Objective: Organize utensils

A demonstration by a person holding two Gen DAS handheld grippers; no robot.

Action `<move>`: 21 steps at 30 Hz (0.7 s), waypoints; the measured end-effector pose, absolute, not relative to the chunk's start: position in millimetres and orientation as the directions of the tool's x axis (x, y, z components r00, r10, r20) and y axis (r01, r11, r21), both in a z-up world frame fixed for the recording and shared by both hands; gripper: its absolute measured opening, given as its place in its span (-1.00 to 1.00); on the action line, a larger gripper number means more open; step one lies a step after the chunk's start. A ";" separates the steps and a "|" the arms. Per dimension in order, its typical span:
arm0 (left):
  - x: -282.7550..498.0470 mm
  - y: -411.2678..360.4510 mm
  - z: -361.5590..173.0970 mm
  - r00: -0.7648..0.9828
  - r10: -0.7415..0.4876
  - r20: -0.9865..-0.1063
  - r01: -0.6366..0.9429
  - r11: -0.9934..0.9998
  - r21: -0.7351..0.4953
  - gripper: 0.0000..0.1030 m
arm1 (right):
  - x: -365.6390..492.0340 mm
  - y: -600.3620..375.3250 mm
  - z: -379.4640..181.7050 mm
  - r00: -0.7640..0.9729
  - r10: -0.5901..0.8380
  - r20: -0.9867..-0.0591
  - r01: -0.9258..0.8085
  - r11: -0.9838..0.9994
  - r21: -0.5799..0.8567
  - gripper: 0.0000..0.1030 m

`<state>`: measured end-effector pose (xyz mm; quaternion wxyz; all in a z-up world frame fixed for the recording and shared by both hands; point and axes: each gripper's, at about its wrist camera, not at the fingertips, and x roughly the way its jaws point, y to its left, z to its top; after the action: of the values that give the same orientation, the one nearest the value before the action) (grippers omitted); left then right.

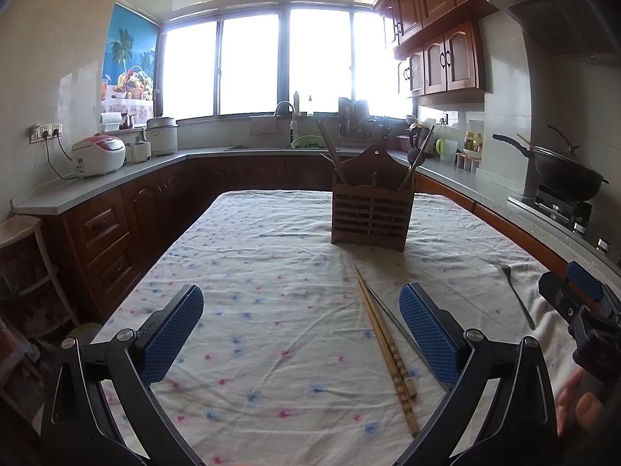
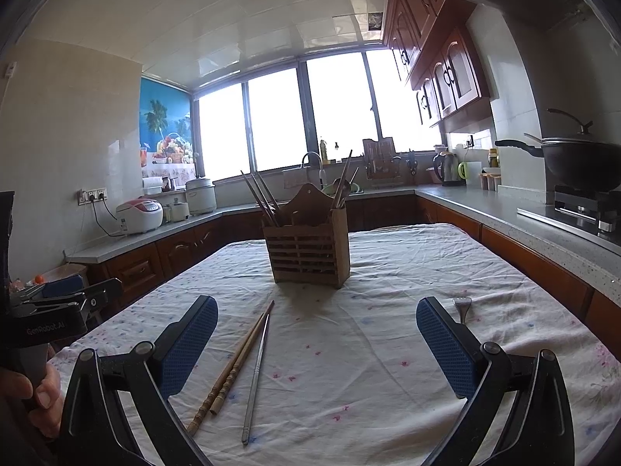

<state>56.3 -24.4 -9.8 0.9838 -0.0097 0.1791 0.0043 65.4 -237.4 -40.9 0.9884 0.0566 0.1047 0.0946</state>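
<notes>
A wooden slatted utensil holder (image 1: 372, 206) (image 2: 308, 250) stands mid-table with chopsticks and a spoon in it. A pair of bamboo chopsticks (image 1: 386, 343) (image 2: 233, 365) and a metal chopstick (image 1: 392, 320) (image 2: 258, 369) lie on the flowered cloth in front of it. A metal fork (image 1: 516, 297) (image 2: 462, 306) lies to the right. My left gripper (image 1: 300, 330) is open above the cloth, left of the chopsticks. My right gripper (image 2: 316, 343) is open, with the chopsticks by its left finger and the fork behind its right finger.
The table (image 1: 252, 272) sits in a U-shaped kitchen. Counters (image 1: 97, 186) hold rice cookers at left; a wok (image 2: 578, 163) sits on the stove at right. A sink is at the back under the windows. A wooden shelf (image 1: 23, 272) stands left of the table.
</notes>
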 end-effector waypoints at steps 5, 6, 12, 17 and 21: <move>57.3 -24.6 -10.6 0.934 0.000 -0.358 -0.007 1.000 -0.018 1.00 | 65.3 -237.1 -40.9 0.960 0.201 -0.194 -0.177 0.975 0.134 1.00; 57.4 -24.5 -11.1 0.933 -0.002 -0.359 -0.005 1.000 -0.018 1.00 | 65.3 -237.1 -40.8 0.960 0.202 -0.193 -0.178 0.975 0.134 1.00; 57.9 -25.5 -10.8 0.933 -0.007 -0.361 0.001 1.000 -0.015 1.00 | 65.2 -234.9 -39.5 0.960 0.208 -0.189 -0.184 0.974 0.134 1.00; 58.6 -26.7 -10.1 0.931 -0.010 -0.364 0.006 1.000 -0.012 1.00 | 63.4 -233.4 -36.9 0.960 0.212 -0.184 -0.190 0.973 0.130 1.00; 58.8 -27.0 -9.8 0.931 -0.012 -0.366 0.008 1.000 -0.014 1.00 | 61.1 -232.8 -33.1 0.961 0.217 -0.172 -0.197 0.972 0.125 1.00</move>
<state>58.8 -27.0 -9.8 0.9825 -0.0059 0.1863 -0.0050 61.1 -232.8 -33.1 0.9887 0.0532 0.0929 0.1047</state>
